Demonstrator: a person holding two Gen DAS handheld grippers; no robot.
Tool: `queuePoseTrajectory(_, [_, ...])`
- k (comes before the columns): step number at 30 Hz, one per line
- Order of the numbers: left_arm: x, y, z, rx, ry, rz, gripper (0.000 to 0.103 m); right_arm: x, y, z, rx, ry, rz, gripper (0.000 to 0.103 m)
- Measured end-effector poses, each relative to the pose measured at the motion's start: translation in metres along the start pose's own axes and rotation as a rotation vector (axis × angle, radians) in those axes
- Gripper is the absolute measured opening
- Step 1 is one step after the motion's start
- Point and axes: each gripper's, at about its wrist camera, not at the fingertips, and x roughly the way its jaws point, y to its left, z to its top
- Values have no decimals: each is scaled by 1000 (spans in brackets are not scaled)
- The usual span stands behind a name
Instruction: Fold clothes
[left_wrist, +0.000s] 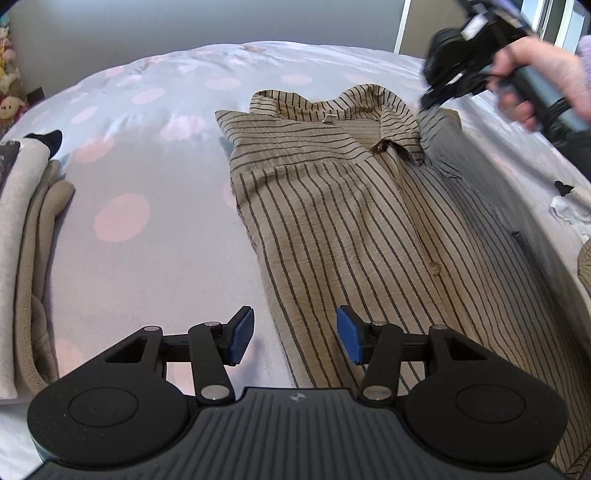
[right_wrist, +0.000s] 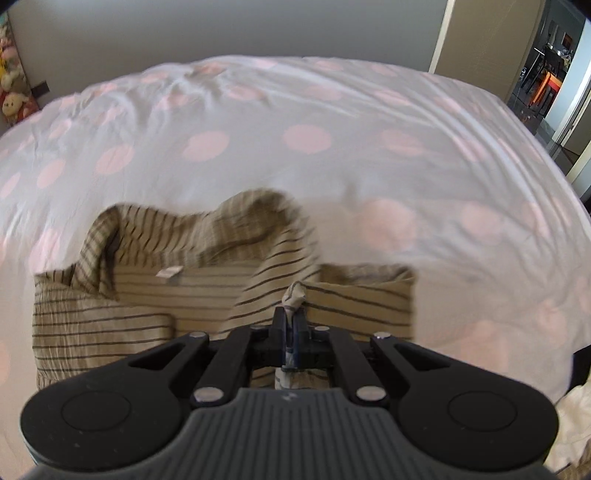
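Observation:
A beige shirt (left_wrist: 332, 206) with dark stripes lies flat on the bed, collar at the far end and button placket running down its middle. My left gripper (left_wrist: 295, 332) hovers open over the shirt's near left edge, with nothing between its blue pads (left_wrist: 242, 336). At the upper right of the left wrist view, a hand carries my right gripper (left_wrist: 428, 99), blurred, beside the collar. In the right wrist view my right gripper (right_wrist: 291, 317) is shut on a pinched tuft of the shirt (right_wrist: 147, 306) just right of the collar.
The bed cover (left_wrist: 129, 166) is pale lilac with pink dots. A pile of folded grey and tan clothes (left_wrist: 26, 240) sits at the left edge, a black sock (left_wrist: 48, 138) behind it. White cloth (left_wrist: 569, 210) lies at the right. Plush toys (right_wrist: 11, 99) line the wall; a doorway (right_wrist: 554, 74) is far right.

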Motion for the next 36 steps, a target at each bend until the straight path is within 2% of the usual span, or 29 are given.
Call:
queuePoseTrajectory(6, [6,10,-2,-20,3,-29,48,30,51,-19,-33,31,-15,4])
queuePoseTrajectory(12, [15,18,-3,-35,17,-32,48,57,69,-28,-43,57,-26,5])
queuePoseTrajectory(13, [17,18,-3,-34,19,-37,48,57,69,-28,-43,59,-21,9])
queuePoseTrajectory(16, [18,15,-2,-25,22,-51,48,48,66,-24,-56,59,3,14])
queuePoseTrajectory(19, [13,11,-1,-7,8,-75,48,24,57,-22,-60,47,19,25])
queuePoseTrajectory(23, [7,6,0,-1,-4,-99,51,-27,31,-42,-78,44,35,25])
queuePoseTrajectory(28, [-4,-7,-2,36,-6,-122,51,-93,-24,-111,-68,93,37,25])
queuePoseTrajectory(36, [-27,-26,-10,88,-31,-163,51,-178,-100,-269,-22,225,19,25])
